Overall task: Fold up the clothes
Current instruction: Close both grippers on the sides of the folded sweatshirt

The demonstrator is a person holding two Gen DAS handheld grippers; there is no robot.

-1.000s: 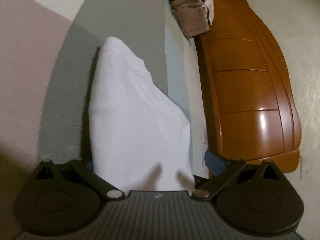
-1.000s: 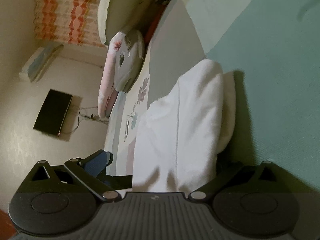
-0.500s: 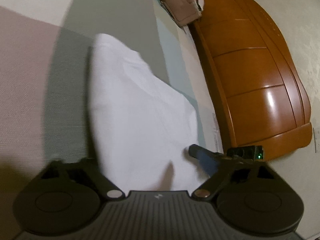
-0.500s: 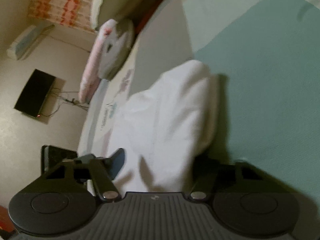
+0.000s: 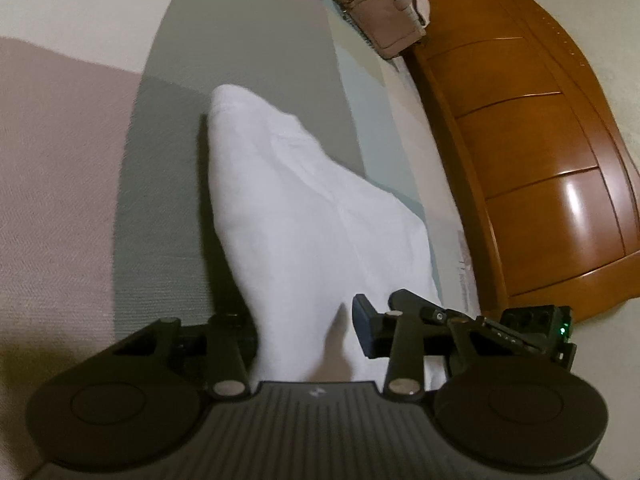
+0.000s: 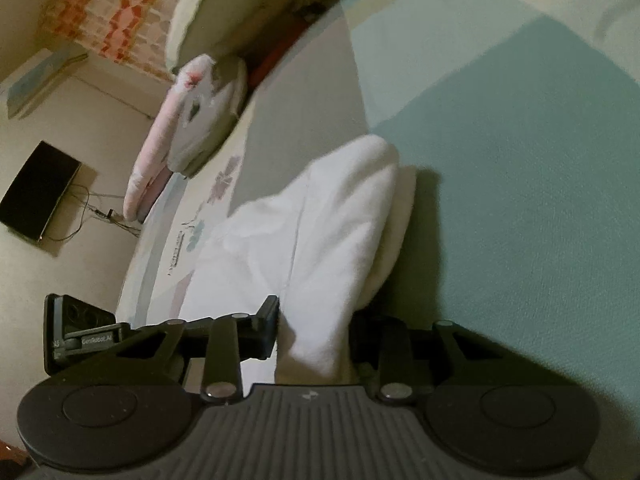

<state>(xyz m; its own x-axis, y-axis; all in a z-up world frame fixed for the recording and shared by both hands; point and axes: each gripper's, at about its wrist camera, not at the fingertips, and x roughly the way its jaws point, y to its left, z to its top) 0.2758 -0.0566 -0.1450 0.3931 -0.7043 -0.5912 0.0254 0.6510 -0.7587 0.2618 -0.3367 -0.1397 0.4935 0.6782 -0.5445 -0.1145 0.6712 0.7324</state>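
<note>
while left view shows headboard, right shows pillow.

We cannot see the near end of the white garment: in the left wrist view it passes behind the left gripper body, so how the pads meet the cloth there stays hidden. The finger on the left side of that cloth is mostly covered by it. In the right wrist view the garment's lower end likewise disappears behind the right gripper, whose finger right of the cloth sits in deep shadow. Beyond the garment, the wooden headboard is cut off by the picture's edge, and the pink bag above it is too blurred to identify further.
</note>
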